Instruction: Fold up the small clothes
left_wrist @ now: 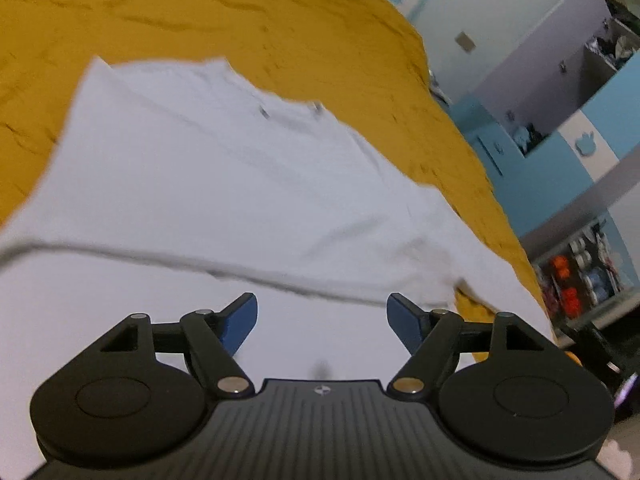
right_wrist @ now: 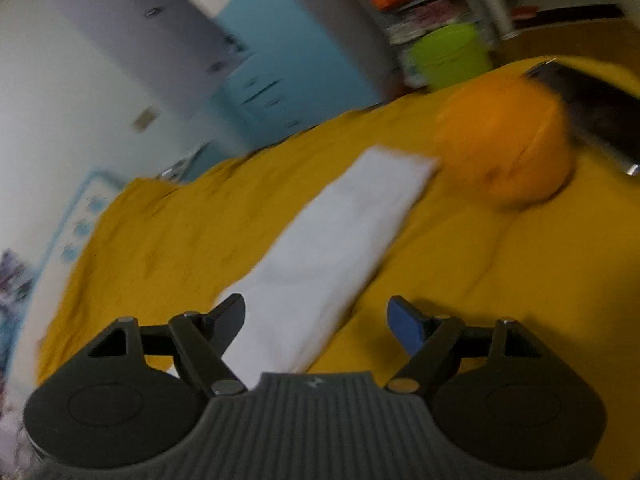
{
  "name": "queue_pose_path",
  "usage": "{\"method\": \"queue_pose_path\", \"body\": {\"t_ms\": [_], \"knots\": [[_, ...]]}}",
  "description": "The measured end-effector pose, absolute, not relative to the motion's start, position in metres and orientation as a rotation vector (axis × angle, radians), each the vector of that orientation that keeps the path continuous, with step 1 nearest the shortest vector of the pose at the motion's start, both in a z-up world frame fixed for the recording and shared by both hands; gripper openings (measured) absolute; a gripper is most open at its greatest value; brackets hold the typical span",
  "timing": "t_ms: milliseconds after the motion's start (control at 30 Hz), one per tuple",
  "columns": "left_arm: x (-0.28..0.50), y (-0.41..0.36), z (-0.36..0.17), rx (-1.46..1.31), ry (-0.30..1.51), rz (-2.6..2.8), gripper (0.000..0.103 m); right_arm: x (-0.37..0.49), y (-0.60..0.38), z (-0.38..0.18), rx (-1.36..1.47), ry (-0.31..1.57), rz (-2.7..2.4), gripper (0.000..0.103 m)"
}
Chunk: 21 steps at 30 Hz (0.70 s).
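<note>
Risk: both grippers, left gripper and right gripper, gape empty over the white garment on the yellow bed; snagging its twelve-o'clock fold edge could undo it.

Mustard bedspread, orange cushion, green bin, blue cupboards

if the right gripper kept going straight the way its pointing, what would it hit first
Most likely the folded white cloth strip lying on the mustard-yellow bedspread: it runs forward from between the open right gripper fingers. The round orange cushion sits farther off to the right, though blur makes depth uncertain.
</note>
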<state>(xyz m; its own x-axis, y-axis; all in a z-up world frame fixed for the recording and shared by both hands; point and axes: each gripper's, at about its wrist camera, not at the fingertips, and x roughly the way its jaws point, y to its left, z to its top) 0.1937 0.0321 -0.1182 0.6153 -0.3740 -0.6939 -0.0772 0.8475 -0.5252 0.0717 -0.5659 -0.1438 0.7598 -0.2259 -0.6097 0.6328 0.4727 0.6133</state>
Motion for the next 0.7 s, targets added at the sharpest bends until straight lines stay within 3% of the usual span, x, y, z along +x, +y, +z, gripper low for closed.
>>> {"method": "queue_pose_path", "body": {"t_ms": [367,400,467,500,700], "knots": [[0.203,0.023,-0.135,-0.583,1.01,-0.116,0.087,0.097,-0.594,-0.175,1.035,0.39,-0.668,0.077],[0.203,0.024,-0.137,-0.581,1.014,-0.118,0.087,0.098,-0.596,-0.176,1.023,0.382,-0.692,0.072],[0.2,0.023,-0.138,-0.583,1.019,-0.122,0.087,0.109,-0.602,-0.181,1.019,0.39,-0.711,0.027],[0.199,0.024,-0.139,-0.586,1.022,-0.123,0.087,0.112,-0.606,-0.185,1.051,0.391,-0.707,0.016],[0.192,0.032,-0.141,-0.617,0.998,-0.124,0.087,0.1,-0.607,-0.175,1.096,0.356,-0.66,0.012]]}}
